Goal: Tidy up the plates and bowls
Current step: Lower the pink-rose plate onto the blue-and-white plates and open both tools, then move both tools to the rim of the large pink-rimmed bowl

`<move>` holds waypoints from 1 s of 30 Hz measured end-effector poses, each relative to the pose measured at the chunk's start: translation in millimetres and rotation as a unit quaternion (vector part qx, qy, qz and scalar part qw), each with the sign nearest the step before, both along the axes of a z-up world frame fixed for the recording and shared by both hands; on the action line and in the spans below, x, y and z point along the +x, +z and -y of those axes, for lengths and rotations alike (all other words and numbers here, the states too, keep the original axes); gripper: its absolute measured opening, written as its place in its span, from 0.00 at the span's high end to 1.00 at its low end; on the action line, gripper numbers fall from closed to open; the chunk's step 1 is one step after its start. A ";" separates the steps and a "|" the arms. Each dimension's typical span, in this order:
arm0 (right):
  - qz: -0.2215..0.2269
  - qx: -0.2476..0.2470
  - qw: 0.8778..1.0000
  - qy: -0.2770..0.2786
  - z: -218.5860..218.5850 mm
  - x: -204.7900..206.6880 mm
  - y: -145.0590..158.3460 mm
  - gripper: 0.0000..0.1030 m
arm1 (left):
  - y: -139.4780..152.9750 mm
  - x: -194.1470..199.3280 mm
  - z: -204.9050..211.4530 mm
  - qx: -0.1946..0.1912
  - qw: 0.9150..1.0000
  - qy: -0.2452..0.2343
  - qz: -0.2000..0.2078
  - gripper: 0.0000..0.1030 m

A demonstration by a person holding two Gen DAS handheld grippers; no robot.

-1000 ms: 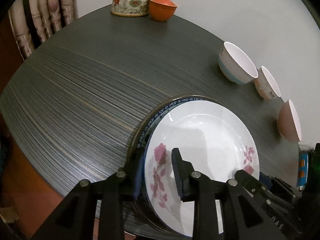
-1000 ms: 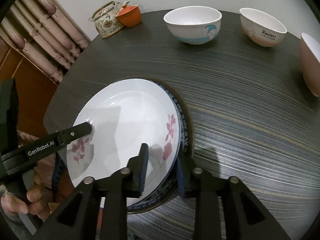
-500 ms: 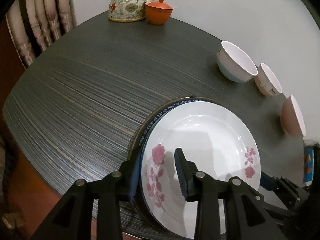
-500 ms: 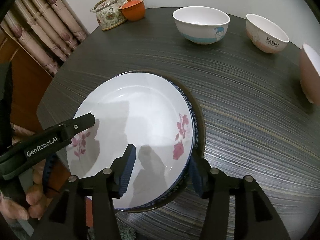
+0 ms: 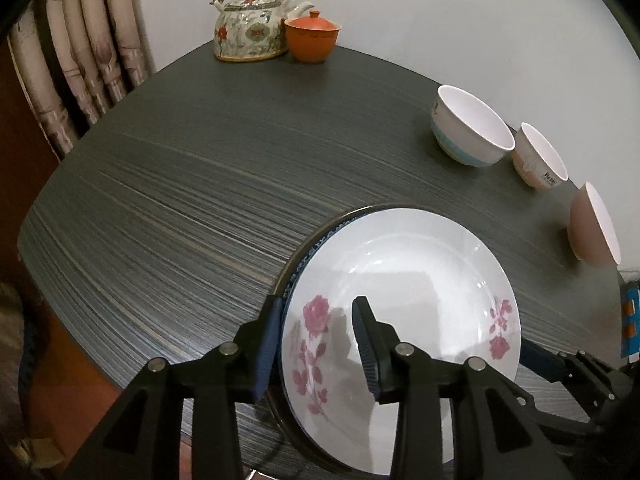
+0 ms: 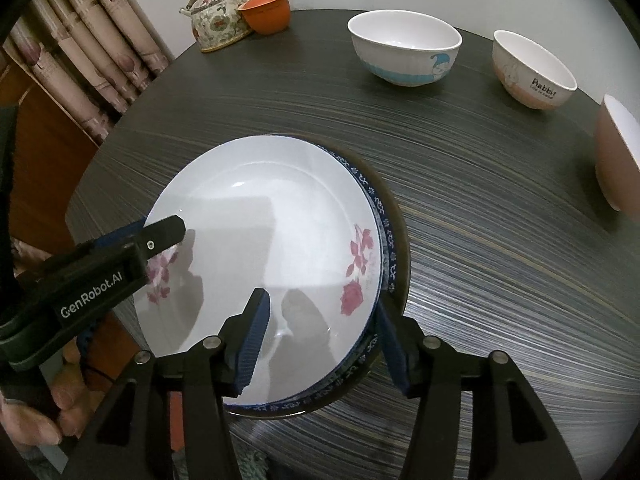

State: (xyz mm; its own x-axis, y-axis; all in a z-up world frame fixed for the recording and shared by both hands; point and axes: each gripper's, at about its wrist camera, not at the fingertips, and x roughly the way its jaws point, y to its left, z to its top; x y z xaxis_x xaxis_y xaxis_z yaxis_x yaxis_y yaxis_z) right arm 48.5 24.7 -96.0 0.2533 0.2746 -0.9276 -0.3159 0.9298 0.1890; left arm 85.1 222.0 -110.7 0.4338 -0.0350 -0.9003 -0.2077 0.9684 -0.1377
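A white plate with pink flowers (image 5: 420,280) (image 6: 260,220) lies on top of a blue-rimmed plate (image 6: 386,236) and a dark plate (image 6: 404,256) near the table's front edge. My left gripper (image 5: 318,344) straddles the stack's left rim. Its jaws are opening, with the rim between them and the pads clear of it. My right gripper (image 6: 322,340) straddles the right rim the same way, its jaws also opening and not pressing. A hand holds the left gripper (image 6: 168,232) at the far side in the right wrist view.
Three bowls stand along the far right: a white and blue bowl (image 6: 404,48), a "Rabbit" bowl (image 6: 532,72) and a pink bowl (image 6: 616,152). A flowered teapot (image 5: 248,24) and an orange lidded cup (image 5: 312,40) sit at the back. A curtain (image 5: 80,60) hangs on the left.
Both grippers' jaws have spread apart off the flowered plate's rim. The plate has settled lower and more centred on the stack.
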 end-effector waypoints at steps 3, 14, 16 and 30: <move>0.006 -0.008 1.000 0.003 -1.5 -1.3 2.1 0.50 | 0.1 0.5 0.9 0.006 1.000 -0.003 0.000 0.62; 0.044 0.013 0.999 -0.002 5.4 -6.5 23.1 0.43 | 5.8 -1.3 -4.8 0.014 1.000 0.008 0.013 0.62; 0.048 0.020 0.999 -0.008 10.8 -9.0 26.6 0.41 | 6.5 -1.2 -3.4 0.019 1.000 0.008 0.014 0.62; 0.069 0.008 0.995 -0.076 76.4 -14.0 36.2 0.40 | 12.1 -8.3 -6.3 0.056 0.998 0.032 0.021 0.62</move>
State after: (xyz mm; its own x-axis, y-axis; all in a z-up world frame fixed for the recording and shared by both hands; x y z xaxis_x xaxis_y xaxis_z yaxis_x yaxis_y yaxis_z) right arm 34.5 -51.7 -59.8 0.4180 0.2380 -0.8767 -0.1960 0.9660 0.1688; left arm 76.8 228.4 -98.7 0.4691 0.0941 -0.8781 -0.2658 0.9633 -0.0388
